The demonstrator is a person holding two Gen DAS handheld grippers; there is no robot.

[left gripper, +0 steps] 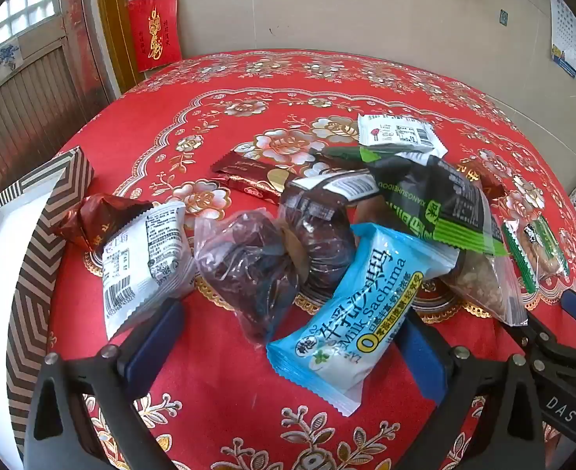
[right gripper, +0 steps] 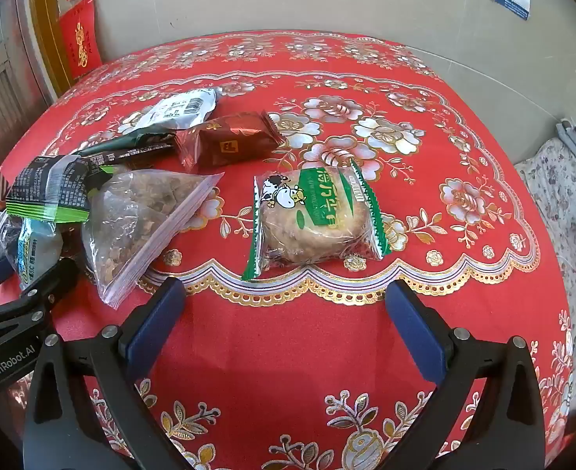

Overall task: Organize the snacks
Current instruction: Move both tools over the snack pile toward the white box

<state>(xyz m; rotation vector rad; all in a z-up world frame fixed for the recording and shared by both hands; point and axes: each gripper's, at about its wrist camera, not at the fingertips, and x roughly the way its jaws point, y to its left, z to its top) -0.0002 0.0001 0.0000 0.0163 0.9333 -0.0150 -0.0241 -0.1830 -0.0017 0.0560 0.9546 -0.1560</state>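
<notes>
A pile of snacks lies on a round counter with a red flowered cloth point(left gripper: 194, 352).

The left tool point(left gripper: 288, 337) points down at the pile. Its two blue fingers point(left gripper: 151, 344) are wide apart and hold nothing. Between them lie a blue Milk Sachima pack point(left gripper: 350, 313) and a clear bag of dark red snacks point(left gripper: 249, 266). The blue pack lies right by the right-side finger; I cannot tell if they touch. A white snack pack point(left gripper: 143, 262) lies by the left-side finger. Behind it sits a shiny brown wrapped snack point(left gripper: 100, 219). A striped box point(left gripper: 33, 258) with a white inside stands at the left edge of the counter. A black and green pack point(left gripper: 441, 199) leans on top of the pile. A flat dark red pack point(left gripper: 249, 176) lies farther back.

The right tool point(right gripper: 286, 313) is wide apart too, and empty. It hangs over bare cloth. Just past its fingers lies a round cake in a green and clear wrapper with a cow on it point(right gripper: 315, 219). To the left is a clear zip bag of brown bits point(right gripper: 143, 219). A brown-red wrapped snack point(right gripper: 229, 145) lies farther back. Another white pack point(right gripper: 182, 107) lies behind that one.
</notes>
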